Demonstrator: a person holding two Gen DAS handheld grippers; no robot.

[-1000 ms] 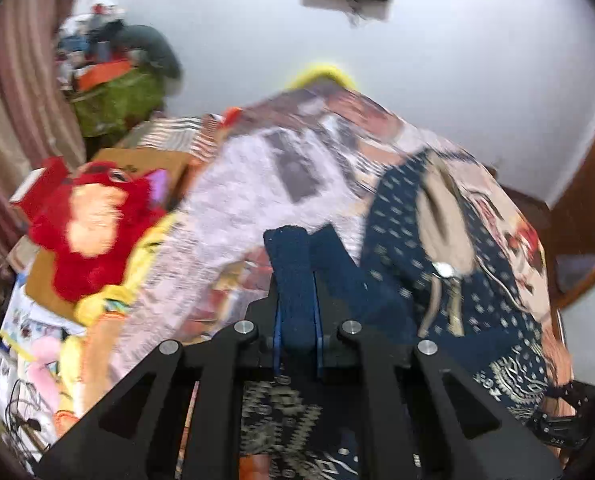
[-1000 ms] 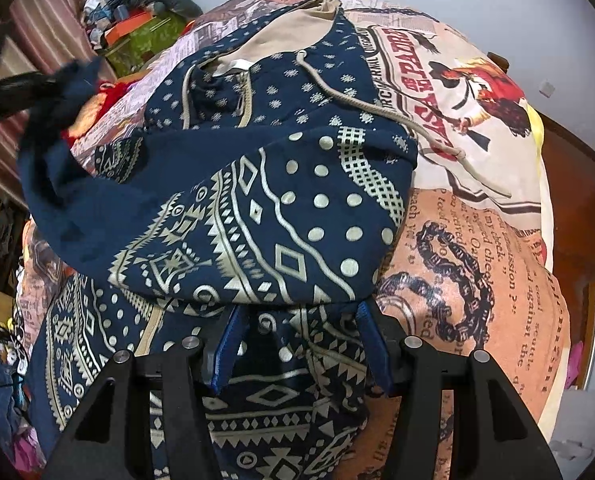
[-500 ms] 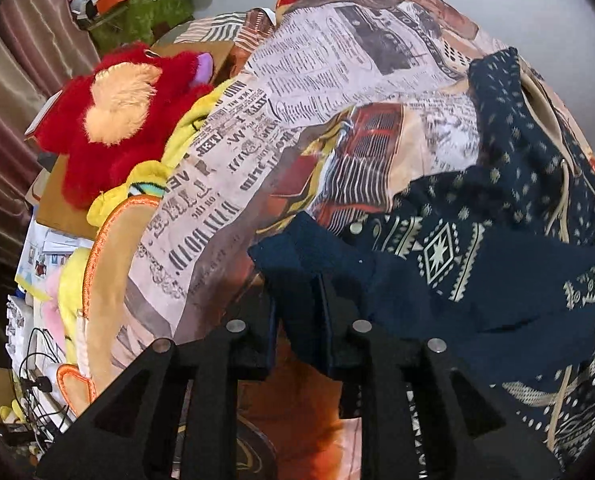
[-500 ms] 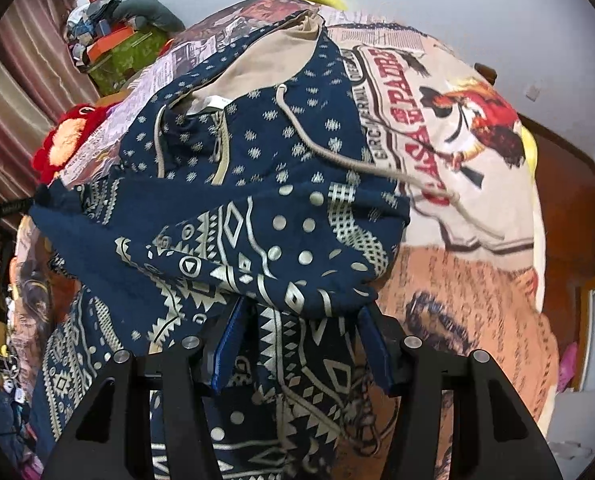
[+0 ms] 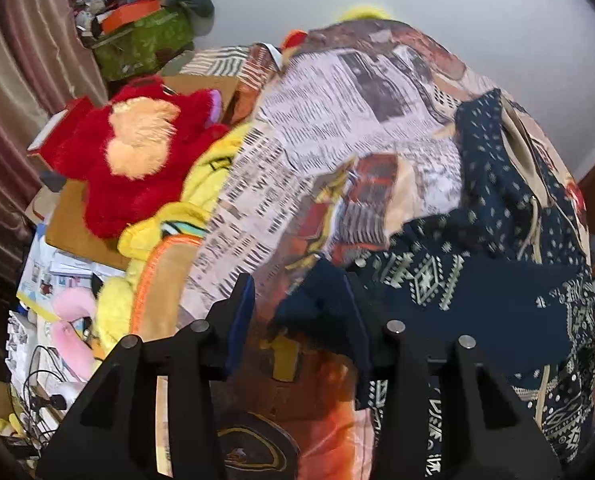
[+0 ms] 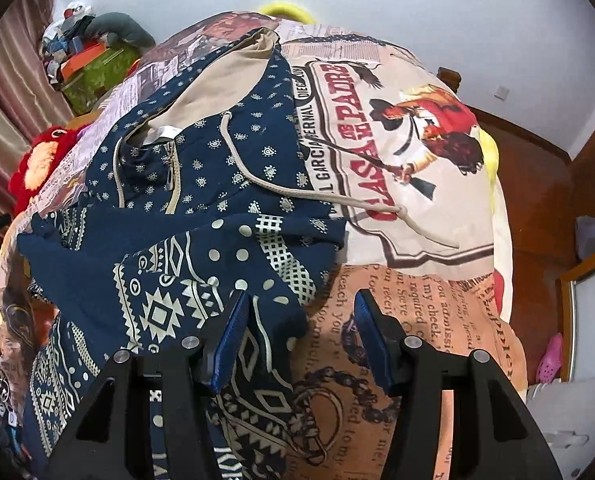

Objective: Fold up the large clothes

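The printed bedspread covers the bed, and the navy patterned hoodie lies on it with one sleeve now folded across the body. A second ago the left gripper pinched the sleeve cuff; now its jaws are opening and the cuff sits loose between them. The right gripper stays released over the hoodie edge. I judge this fold is finished.

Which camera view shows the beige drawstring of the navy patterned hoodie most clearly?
The right wrist view: the beige drawstring runs unobstructed from the neck of the navy patterned hoodie out onto the printed bedsheet. The left wrist view shows only a short, blurred stretch at the right edge.
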